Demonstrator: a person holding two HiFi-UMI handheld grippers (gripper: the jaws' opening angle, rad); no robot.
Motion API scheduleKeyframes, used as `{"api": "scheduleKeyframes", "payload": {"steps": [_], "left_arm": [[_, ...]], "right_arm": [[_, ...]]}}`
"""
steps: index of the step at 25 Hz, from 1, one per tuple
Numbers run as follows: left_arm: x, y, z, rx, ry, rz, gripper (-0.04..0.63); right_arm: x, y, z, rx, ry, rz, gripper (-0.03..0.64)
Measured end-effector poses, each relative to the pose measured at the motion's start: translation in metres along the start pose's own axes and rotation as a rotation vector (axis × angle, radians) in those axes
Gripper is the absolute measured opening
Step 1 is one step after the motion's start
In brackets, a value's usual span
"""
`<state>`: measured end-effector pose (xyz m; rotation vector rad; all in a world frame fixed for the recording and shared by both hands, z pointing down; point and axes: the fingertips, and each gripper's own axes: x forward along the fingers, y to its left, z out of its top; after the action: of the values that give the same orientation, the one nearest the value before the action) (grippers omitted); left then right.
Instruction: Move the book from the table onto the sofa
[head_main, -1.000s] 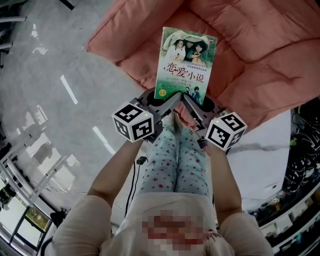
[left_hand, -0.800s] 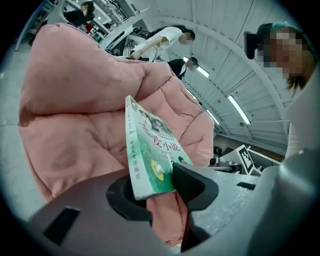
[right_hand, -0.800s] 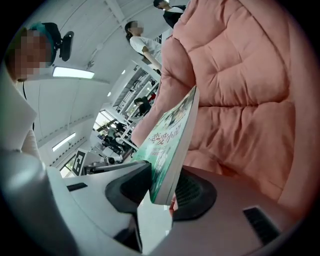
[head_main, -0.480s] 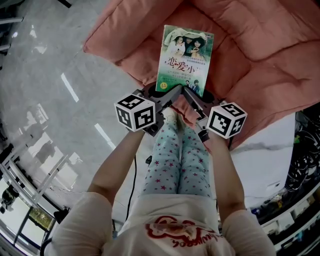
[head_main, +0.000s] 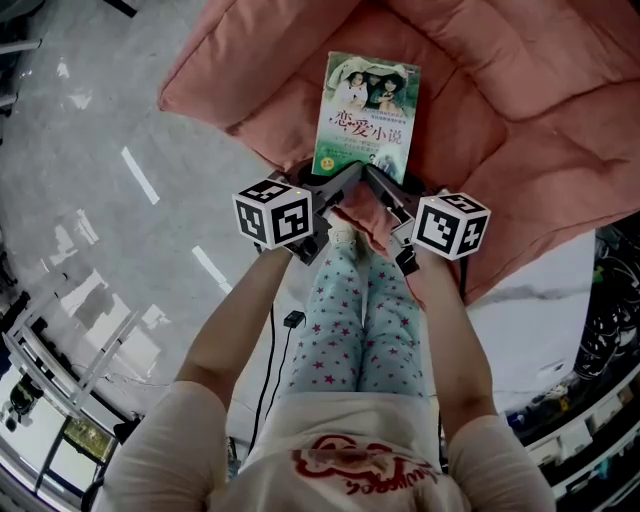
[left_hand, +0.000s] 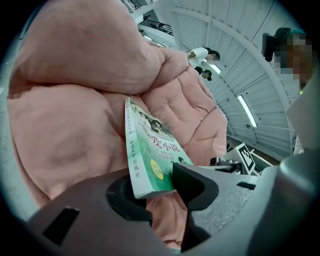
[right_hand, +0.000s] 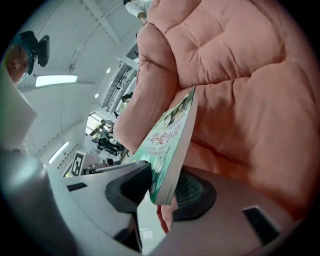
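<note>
Two grips share the book: our left gripper and right gripper each clamp a near corner, so it rides level. Beyond the jaws it reaches out over the sofa, ready for lowering.

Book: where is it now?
Head view, top centre: the book is over the pink sofa, near edge clamped by the left gripper and right gripper.

The puffy pink sofa fills the far side and the right, and its cushions rise around the book. The left tongs and right tongs pinch the book's near edge, close together. The floor on the left is open. The person's legs block the near side.
</note>
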<state>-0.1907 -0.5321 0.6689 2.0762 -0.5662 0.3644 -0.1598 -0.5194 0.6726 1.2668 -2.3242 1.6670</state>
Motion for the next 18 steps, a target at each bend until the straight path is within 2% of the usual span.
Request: {"api": "scheduleKeyframes", "payload": {"steps": [18], "left_arm": [[0.009, 0.019, -0.01, -0.011, 0.042, 0.066, 0.137]], "right_arm": [[0.012, -0.019, -0.009, 0.04, 0.051, -0.091, 0.124]]}}
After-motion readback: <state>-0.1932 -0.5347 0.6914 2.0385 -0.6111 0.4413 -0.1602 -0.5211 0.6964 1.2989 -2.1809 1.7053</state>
